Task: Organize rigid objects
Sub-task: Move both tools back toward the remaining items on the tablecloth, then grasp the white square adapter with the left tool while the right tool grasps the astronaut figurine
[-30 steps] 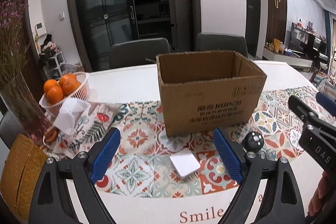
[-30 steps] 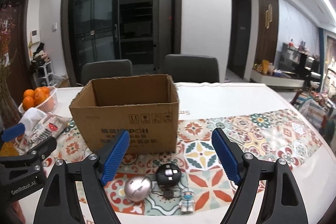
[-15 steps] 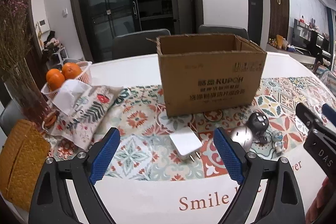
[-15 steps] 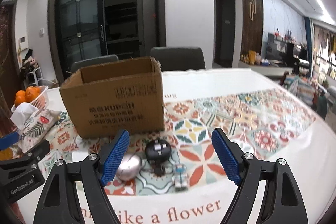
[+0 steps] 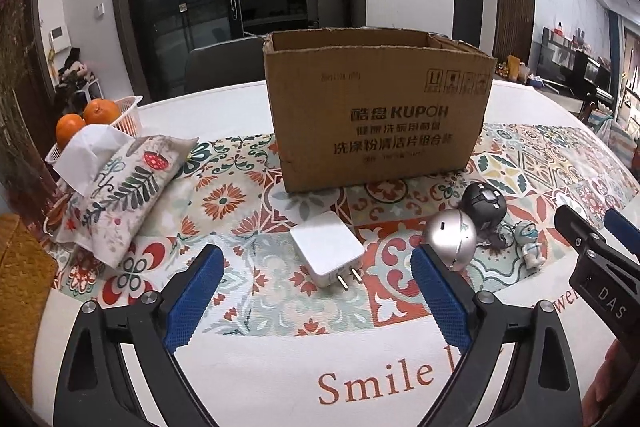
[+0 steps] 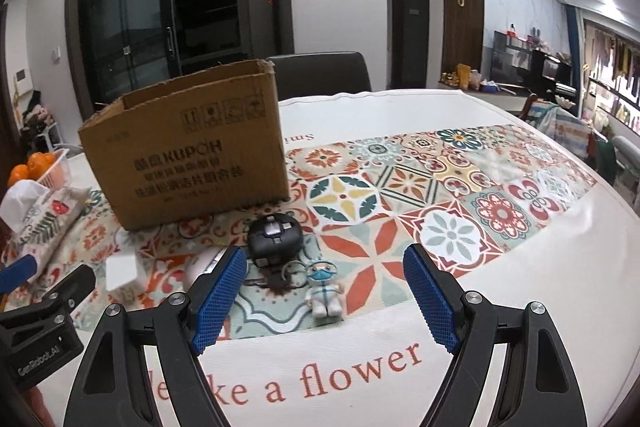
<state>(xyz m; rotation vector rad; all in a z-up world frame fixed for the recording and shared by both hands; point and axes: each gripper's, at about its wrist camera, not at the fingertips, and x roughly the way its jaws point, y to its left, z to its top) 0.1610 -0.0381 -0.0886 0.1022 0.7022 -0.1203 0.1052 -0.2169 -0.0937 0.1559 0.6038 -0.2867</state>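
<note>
Brown cardboard box (image 5: 376,107) with dark print; before it a white charger (image 5: 326,253), silver ball (image 5: 451,244), black ball (image 5: 483,199). Left of the box, oranges (image 5: 86,119) glow orange; floral tiled cloth (image 5: 232,199) underneath.

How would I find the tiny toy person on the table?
Start at the big cardboard box on the patterned tablecloth. In front of it sits a black ball, and just nearer is the little figure. It is the only person-shaped thing: white suit, blue mask, on a keyring.
</note>
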